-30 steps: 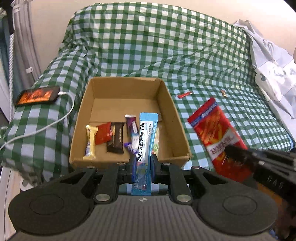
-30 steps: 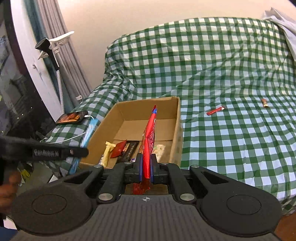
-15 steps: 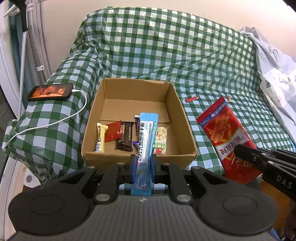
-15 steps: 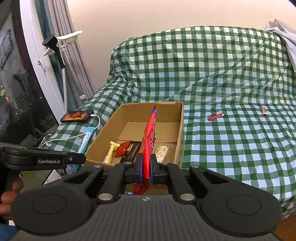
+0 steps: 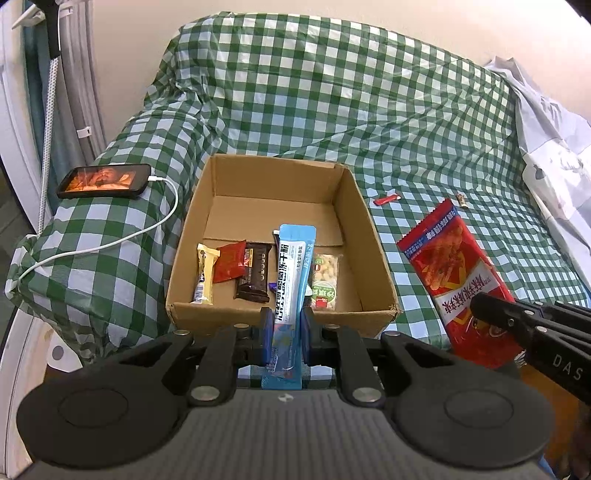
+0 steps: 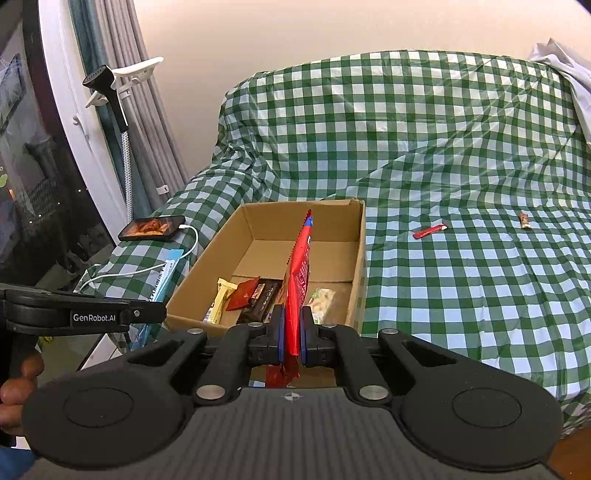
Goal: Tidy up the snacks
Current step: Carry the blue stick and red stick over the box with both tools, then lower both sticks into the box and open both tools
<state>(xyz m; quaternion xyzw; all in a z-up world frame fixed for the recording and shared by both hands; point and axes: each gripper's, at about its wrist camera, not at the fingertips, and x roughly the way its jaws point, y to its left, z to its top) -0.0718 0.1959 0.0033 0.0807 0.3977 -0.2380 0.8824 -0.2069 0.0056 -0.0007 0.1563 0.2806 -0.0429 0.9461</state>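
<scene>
1. The left gripper is clamped on the blue stick pack, whose long axis points away toward the cardboard box.
2. The right gripper pinches the red snack bag (edge-on in its own view), lengthwise away, before the box's near edge.

We see a bed draped in a green-and-white checked cover, pushed against a plain cream wall. At its far right lies a heap of pale bedding. On the left hang grey curtains beside a white frame and a dark window. A phone with its screen lit lies on the bed's left corner, a white cable plugged into it. Light is soft and even.
</scene>
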